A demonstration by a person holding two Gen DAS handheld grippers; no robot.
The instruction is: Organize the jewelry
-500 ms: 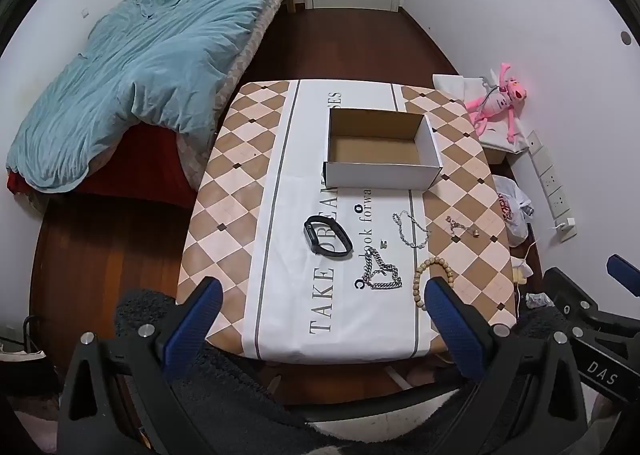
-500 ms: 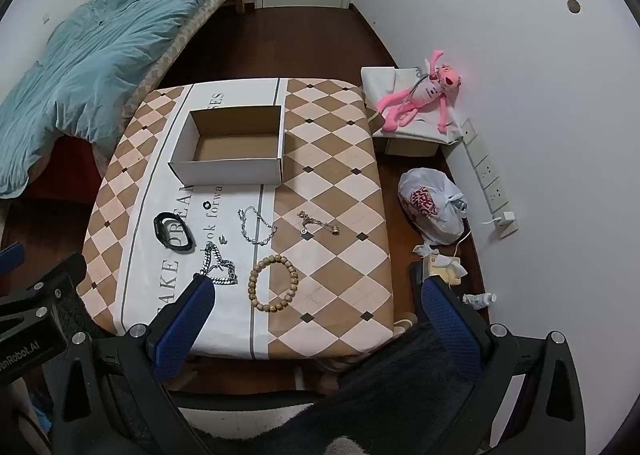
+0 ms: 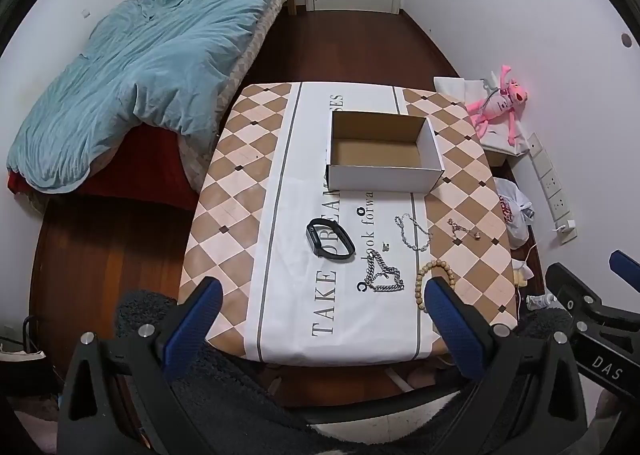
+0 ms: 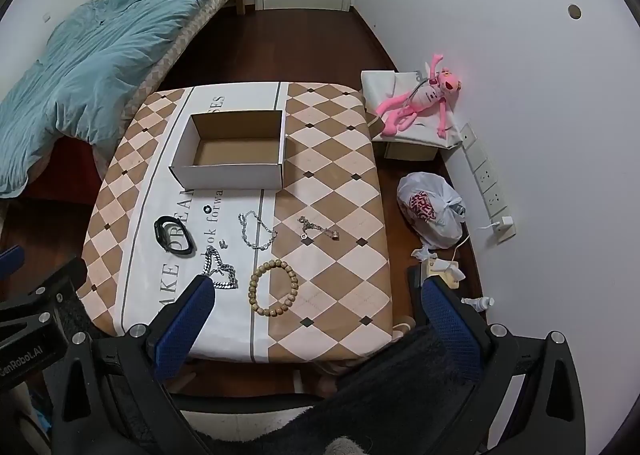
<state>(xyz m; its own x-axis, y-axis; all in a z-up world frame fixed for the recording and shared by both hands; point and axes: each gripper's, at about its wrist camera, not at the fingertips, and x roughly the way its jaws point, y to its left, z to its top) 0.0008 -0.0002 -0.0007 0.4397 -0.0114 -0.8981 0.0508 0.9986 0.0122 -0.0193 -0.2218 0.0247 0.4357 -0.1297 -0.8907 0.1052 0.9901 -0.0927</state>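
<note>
An open cardboard box (image 3: 385,151) (image 4: 232,153), empty inside, stands on the table (image 3: 240,191) (image 4: 340,191). In front of it lie a black wristband (image 3: 330,241) (image 4: 174,235), a thick silver chain (image 3: 382,275) (image 4: 222,269), a thin silver chain (image 3: 412,231) (image 4: 256,231), a small charm bracelet (image 3: 464,230) (image 4: 319,231) and a wooden bead bracelet (image 3: 434,279) (image 4: 274,287). My left gripper (image 3: 320,303) is open above the near table edge. My right gripper (image 4: 316,303) is open, above the near edge right of the beads. Both hold nothing.
A bed with a blue duvet (image 3: 144,71) stands left of the table. A pink plush toy (image 4: 420,99) lies on a white box by the right wall. A tied plastic bag (image 4: 432,211), a power strip (image 4: 488,179) and small items lie on the floor at right.
</note>
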